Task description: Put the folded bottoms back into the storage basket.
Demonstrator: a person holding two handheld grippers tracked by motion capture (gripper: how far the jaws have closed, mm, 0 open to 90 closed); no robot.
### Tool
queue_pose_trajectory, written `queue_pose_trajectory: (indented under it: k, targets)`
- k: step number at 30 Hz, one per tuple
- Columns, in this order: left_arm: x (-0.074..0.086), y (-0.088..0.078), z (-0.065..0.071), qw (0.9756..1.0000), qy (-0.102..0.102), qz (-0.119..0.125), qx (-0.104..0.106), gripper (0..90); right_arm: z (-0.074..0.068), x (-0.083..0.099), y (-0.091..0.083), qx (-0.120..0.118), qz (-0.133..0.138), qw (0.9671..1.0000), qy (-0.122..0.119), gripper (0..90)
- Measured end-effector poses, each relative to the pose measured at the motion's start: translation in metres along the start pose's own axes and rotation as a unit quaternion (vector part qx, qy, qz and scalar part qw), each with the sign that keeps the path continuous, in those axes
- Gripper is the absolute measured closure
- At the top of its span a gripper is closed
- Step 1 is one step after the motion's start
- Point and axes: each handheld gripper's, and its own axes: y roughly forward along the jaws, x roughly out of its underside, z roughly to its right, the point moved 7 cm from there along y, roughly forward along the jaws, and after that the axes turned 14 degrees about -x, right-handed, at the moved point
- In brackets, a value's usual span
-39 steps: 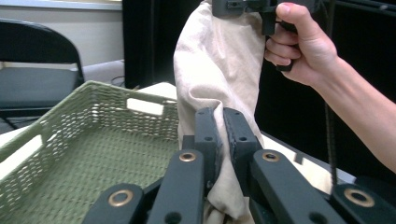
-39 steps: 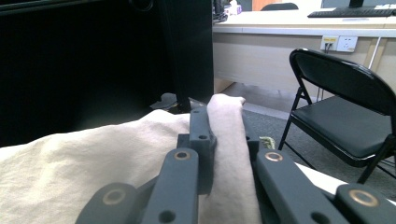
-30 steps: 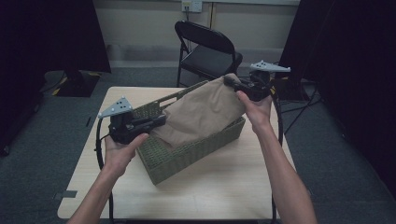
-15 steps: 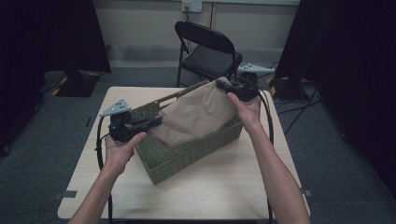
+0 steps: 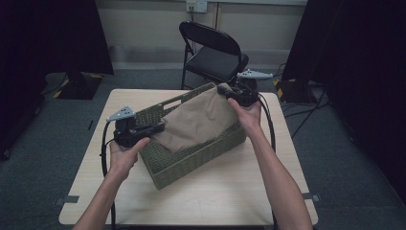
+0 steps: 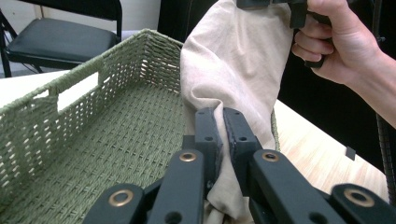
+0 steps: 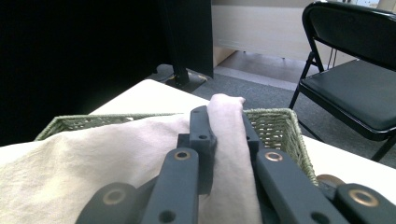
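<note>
A beige cloth (image 5: 196, 122) is stretched over a green woven basket (image 5: 201, 158) on the table. My left gripper (image 5: 158, 128) is shut on the cloth's near-left end, and in the left gripper view the fabric (image 6: 233, 70) is pinched between the black jaws and rises toward the other hand (image 6: 336, 46). My right gripper (image 5: 225, 91) is shut on the far-right end above the basket's far corner. A fold of the cloth (image 7: 224, 121) shows bunched between its jaws in the right gripper view, with the basket rim (image 7: 280, 126) just beyond.
A black folding chair (image 5: 213, 52) stands behind the wooden table (image 5: 239, 196). Dark curtains hang at both sides. Cables (image 5: 103, 153) trail from both grippers over the table edges. The basket wall has a handle slot (image 6: 77, 91).
Both grippers have come down and drawn closer to the basket, lowering the stretched cloth into it. Both stay shut on the cloth.
</note>
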Motion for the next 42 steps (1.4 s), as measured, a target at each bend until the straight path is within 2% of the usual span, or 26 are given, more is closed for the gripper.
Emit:
queue_pose_trajectory:
  k: [19, 23, 33, 42]
  targets:
    - [0.014, 0.011, -0.006, 0.9997, 0.003, -0.024, -0.009, 85.8, 0.009, 0.022, 0.016, -0.002, -0.026, 0.9996, 0.011, 83.2]
    - [0.019, 0.013, -0.008, 0.9995, -0.001, -0.029, -0.009, 85.7, 0.008, 0.026, 0.019, -0.005, -0.030, 0.9995, 0.012, 83.2]
    - [0.027, 0.016, -0.016, 0.9988, -0.001, -0.042, -0.025, 85.7, 0.009, 0.036, 0.031, -0.005, -0.047, 0.9988, 0.014, 83.2]
    - [0.029, 0.021, -0.017, 0.9984, -0.001, -0.048, -0.031, 85.7, 0.010, 0.039, 0.035, -0.001, -0.054, 0.9984, 0.014, 83.2]
